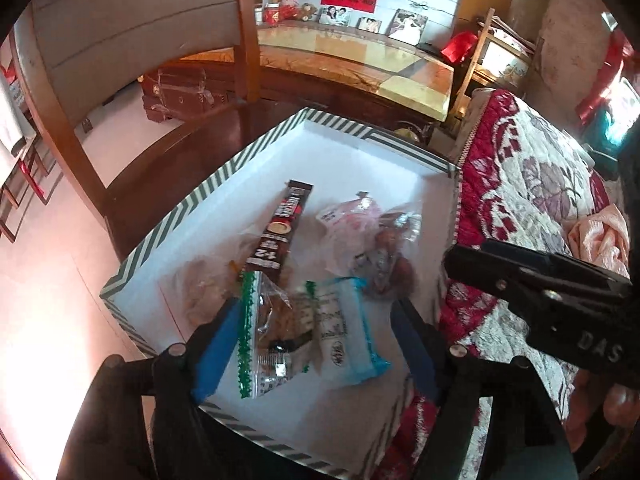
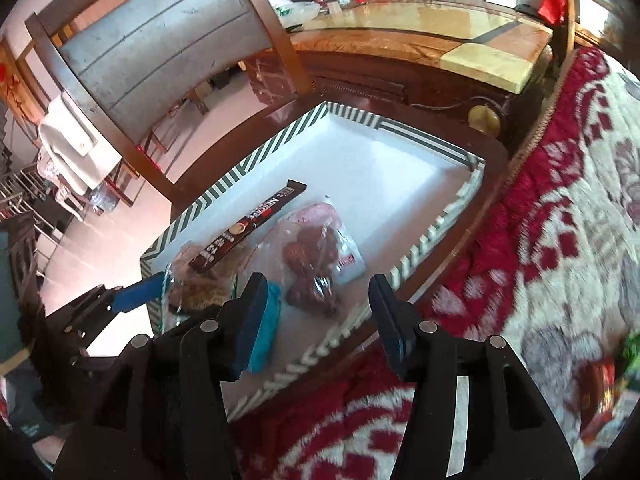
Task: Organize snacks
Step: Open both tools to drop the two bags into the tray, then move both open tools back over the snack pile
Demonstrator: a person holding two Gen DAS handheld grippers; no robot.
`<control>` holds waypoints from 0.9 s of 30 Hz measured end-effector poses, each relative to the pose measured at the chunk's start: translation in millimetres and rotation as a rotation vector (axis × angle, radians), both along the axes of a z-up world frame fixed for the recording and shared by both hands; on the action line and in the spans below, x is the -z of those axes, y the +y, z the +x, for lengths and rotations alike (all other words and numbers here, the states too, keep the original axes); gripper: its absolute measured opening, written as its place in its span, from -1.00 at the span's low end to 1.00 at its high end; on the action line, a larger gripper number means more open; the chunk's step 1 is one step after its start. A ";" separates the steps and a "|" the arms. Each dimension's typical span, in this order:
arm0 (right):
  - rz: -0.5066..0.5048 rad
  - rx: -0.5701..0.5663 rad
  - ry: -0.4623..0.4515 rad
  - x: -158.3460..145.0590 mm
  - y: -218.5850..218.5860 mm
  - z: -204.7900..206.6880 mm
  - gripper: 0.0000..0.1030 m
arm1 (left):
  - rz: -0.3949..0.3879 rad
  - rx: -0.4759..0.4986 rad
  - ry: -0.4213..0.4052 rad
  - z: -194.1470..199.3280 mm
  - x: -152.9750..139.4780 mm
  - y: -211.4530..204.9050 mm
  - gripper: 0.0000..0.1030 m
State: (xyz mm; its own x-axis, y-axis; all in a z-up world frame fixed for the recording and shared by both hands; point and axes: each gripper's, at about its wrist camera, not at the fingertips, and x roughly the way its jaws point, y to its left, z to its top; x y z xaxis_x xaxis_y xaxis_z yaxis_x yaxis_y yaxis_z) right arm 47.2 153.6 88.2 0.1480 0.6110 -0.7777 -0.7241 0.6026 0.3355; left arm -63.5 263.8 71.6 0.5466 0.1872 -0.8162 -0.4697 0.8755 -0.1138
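A white box with a striped green rim [image 1: 224,172] [image 2: 248,160] holds snacks: a dark Nescafe stick [image 1: 280,232] [image 2: 248,226], a clear bag of red dates [image 1: 384,252] [image 2: 312,264], a green-edged cookie packet [image 1: 276,336] and a white and blue packet [image 1: 344,328]. My left gripper [image 1: 316,344] is open above the cookie packet and the blue packet, its jaws on either side of them. My right gripper [image 2: 316,324] is open over the box's near right rim; it also shows in the left wrist view [image 1: 532,276].
The box sits on a dark wooden table beside a red and white floral quilt [image 1: 532,184] [image 2: 560,216]. A wooden chair [image 2: 160,48] stands behind the box. A long cabinet [image 1: 360,56] with photos lies beyond. A red packet [image 2: 600,392] lies on the quilt.
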 end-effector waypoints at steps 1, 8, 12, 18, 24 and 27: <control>0.005 0.010 -0.008 -2.5 -7.4 -2.3 0.02 | 0.006 0.005 -0.001 0.4 -1.7 -3.6 0.52; 0.013 0.100 -0.058 -14.4 -62.2 -8.5 0.02 | 0.025 0.077 -0.020 6.1 -12.8 -39.0 0.58; 0.006 0.147 -0.064 -15.6 -93.4 -9.0 0.02 | 0.037 0.127 -0.023 11.7 -15.7 -61.9 0.60; -0.013 0.219 -0.063 -9.6 -143.7 -11.8 0.02 | 0.050 0.201 -0.022 21.1 -19.3 -95.8 0.60; -0.018 0.287 -0.059 -4.6 -192.3 -12.8 0.02 | 0.048 0.266 -0.034 29.5 -24.3 -126.4 0.61; -0.027 0.316 -0.067 -2.8 -213.8 -14.0 0.02 | 0.043 0.299 -0.035 34.3 -24.3 -141.7 0.63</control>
